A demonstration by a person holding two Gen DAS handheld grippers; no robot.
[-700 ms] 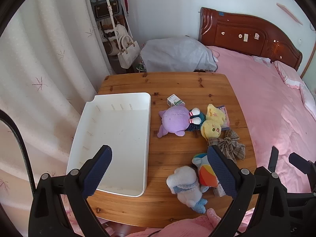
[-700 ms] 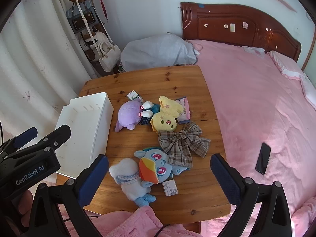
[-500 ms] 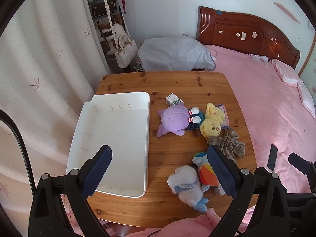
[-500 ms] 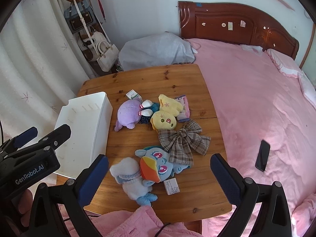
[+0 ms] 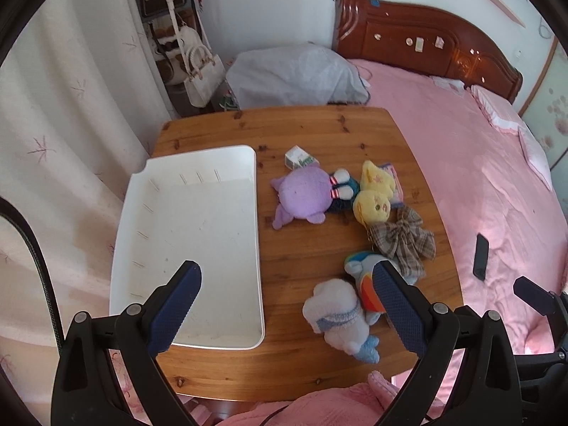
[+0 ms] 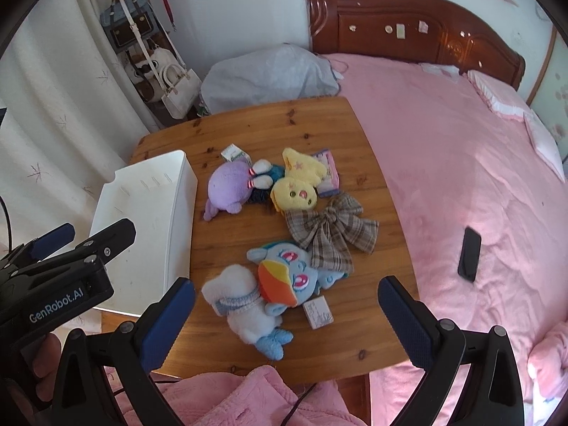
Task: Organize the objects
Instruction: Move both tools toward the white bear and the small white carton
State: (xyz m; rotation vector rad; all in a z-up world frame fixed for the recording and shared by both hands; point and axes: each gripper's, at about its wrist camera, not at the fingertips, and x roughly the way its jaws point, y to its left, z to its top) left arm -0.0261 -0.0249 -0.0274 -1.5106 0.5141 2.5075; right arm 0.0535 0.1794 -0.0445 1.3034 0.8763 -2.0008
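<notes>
- The left gripper (image 6: 53, 245) reads "GenRobot.AI" on its black body; its jaws gape, empty.
- The right gripper (image 6: 287, 301) gapes too, empty.
- Only the right wrist view shows the small white printed box (image 6: 318, 313) beside the blue rainbow-maned plush pony (image 6: 296, 273).

Wooden bench (image 5: 319, 131), knotty pine top, rounded corners. White tray (image 5: 191, 234) on its left half, near corner overhanging the front edge. Right of the tray: small green-white carton (image 5: 299, 158) touching the purple plush (image 5: 303, 197); yellow plush (image 6: 298, 184) beside it, lying partly on a pink packet (image 6: 328, 172). Plaid bow (image 6: 330, 232) just in front of the yellow plush, overlapping the blue rainbow plush (image 6: 296, 275). White plush (image 6: 245, 305) touches the blue one. Small white box (image 6: 318, 313) at the front. Pink bed (image 6: 479, 177) to the right carries a black phone (image 6: 469, 254).
</notes>
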